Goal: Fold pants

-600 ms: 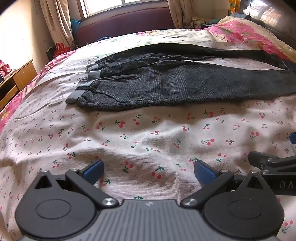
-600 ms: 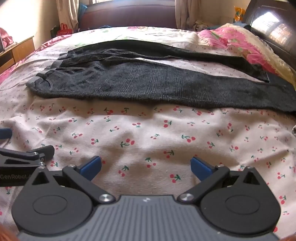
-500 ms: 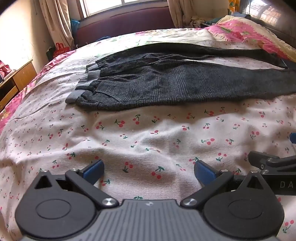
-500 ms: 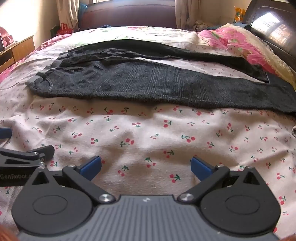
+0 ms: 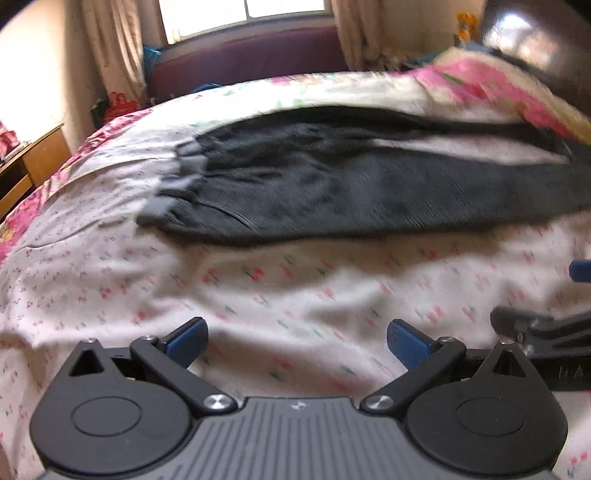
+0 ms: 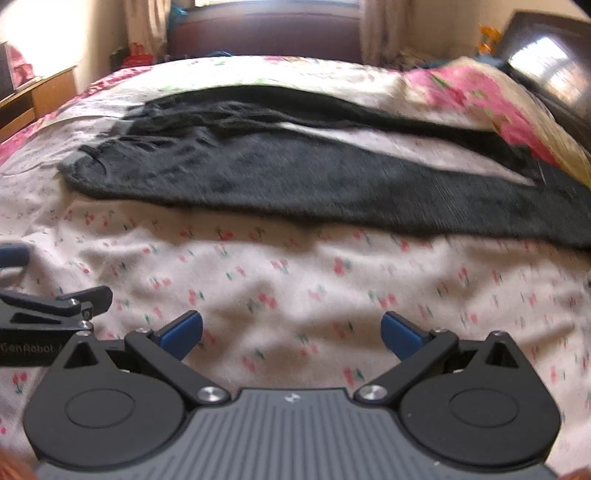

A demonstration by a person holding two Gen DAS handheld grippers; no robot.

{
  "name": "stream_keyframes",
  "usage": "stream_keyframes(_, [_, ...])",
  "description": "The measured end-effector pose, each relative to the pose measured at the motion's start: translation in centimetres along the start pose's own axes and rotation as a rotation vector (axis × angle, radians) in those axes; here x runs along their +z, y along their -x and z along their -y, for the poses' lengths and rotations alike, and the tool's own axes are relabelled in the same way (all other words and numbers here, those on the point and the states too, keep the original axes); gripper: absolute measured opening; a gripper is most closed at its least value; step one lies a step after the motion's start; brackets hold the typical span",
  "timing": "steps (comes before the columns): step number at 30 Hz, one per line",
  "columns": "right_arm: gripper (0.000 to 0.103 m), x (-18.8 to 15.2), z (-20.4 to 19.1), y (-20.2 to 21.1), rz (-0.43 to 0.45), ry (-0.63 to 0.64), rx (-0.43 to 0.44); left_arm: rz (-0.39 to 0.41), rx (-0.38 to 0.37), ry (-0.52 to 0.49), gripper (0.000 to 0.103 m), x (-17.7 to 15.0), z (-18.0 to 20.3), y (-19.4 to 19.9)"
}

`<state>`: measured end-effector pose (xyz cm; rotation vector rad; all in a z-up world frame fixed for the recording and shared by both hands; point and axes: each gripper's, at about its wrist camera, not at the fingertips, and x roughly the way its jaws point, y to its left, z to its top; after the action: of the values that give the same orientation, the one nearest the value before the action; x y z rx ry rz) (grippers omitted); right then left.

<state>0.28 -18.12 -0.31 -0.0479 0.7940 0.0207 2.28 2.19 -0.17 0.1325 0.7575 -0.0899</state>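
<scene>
We hold our left gripper [image 5: 295, 341] and right gripper [image 6: 291, 332] side by side, both spread wide and gripping nothing, above the white cherry-print bedsheet [image 6: 295, 280]. The dark grey corduroy pants [image 5: 332, 188] lie flat ahead of both, well apart, waistband left, legs running right.

Both wrist views low over the cherry-print bedsheet [image 5: 295, 295], facing 12 o'clock toward the window [image 5: 243, 14]. Blurred throughout. Left view: own left gripper [image 5: 295, 341] at 6 o'clock, right gripper [image 5: 546, 332] intruding at 3 o'clock. Right view: own gripper [image 6: 291, 332] at 6, left one [image 6: 55, 306] at 9. Shared: sheet, pants [image 6: 295, 177] near, across mid-frame, quilt [image 6: 480, 96] at 2.
</scene>
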Motion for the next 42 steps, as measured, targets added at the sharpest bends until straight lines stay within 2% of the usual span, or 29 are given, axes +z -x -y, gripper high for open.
stream_keyframes(3, [0.101,1.8,-1.6,-1.0,0.016,0.07,0.045,0.02,0.025,0.063,0.103,1.5,-3.2,-0.9])
stream_keyframes(6, [0.1,4.0,-3.9,-2.0,0.072,0.162,0.099,0.019,0.084,0.109,0.103,3.3,-6.9,-3.0])
stream_keyframes(9, [0.1,5.9,-6.6,-2.7,0.15,0.254,0.144,-0.005,0.101,0.186,0.103,4.7,-10.1,-5.6])
stream_keyframes(12, [0.097,6.7,-8.8,-4.8,0.122,0.326,0.177,-0.015,0.107,0.246,0.103,5.7,-11.9,-7.8])
stream_keyframes(14, [0.095,7.2,-9.8,-6.2,0.104,0.35,0.195,-0.019,0.099,0.256,0.103,6.1,-12.4,-9.0])
stream_keyframes(16, [0.088,7.4,-10.4,-7.5,0.085,0.364,0.209,-0.027,0.081,0.26,0.103,6.3,-12.6,-10.1])
stream_keyframes(20, [0.087,8.1,-11.4,-9.4,0.089,0.36,0.225,-0.04,0.079,0.24,0.103,7.2,-12.6,-12.8])
stream_keyframes(22, [0.084,8.2,-11.4,-9.9,0.091,0.357,0.235,-0.04,0.069,0.232,0.103,7.5,-12.8,-12.8])
stream_keyframes(24, [0.08,8.2,-11.3,-10.0,0.097,0.351,0.253,-0.033,0.058,0.228,0.096,7.2,-13.2,-12.2])
stream_keyframes(28, [0.077,8.2,-11.1,-10.4,0.11,0.348,0.277,-0.027,0.035,0.282,0.087,6.9,-14.2,-12.0])
stream_keyframes(29, [0.077,8.3,-11.0,-10.4,0.112,0.337,0.283,-0.022,0.04,0.293,0.079,6.9,-14.4,-11.7])
stream_keyframes(30, [0.075,8.4,-10.8,-10.3,0.112,0.327,0.291,-0.021,0.036,0.305,0.077,6.9,-14.6,-11.5])
stream_keyframes(32, [0.071,8.3,-10.6,-10.2,0.115,0.308,0.311,-0.031,0.031,0.332,0.075,7.0,-14.9,-11.8])
stream_keyframes(37, [0.068,8.5,-10.4,-9.9,0.116,0.281,0.321,-0.028,0.068,0.31,0.074,8.4,-14.5,-13.4])
stream_keyframes(42, [0.067,8.6,-10.7,-9.9,0.123,0.301,0.301,-0.04,0.046,0.337,0.071,9.8,-14.9,-14.5])
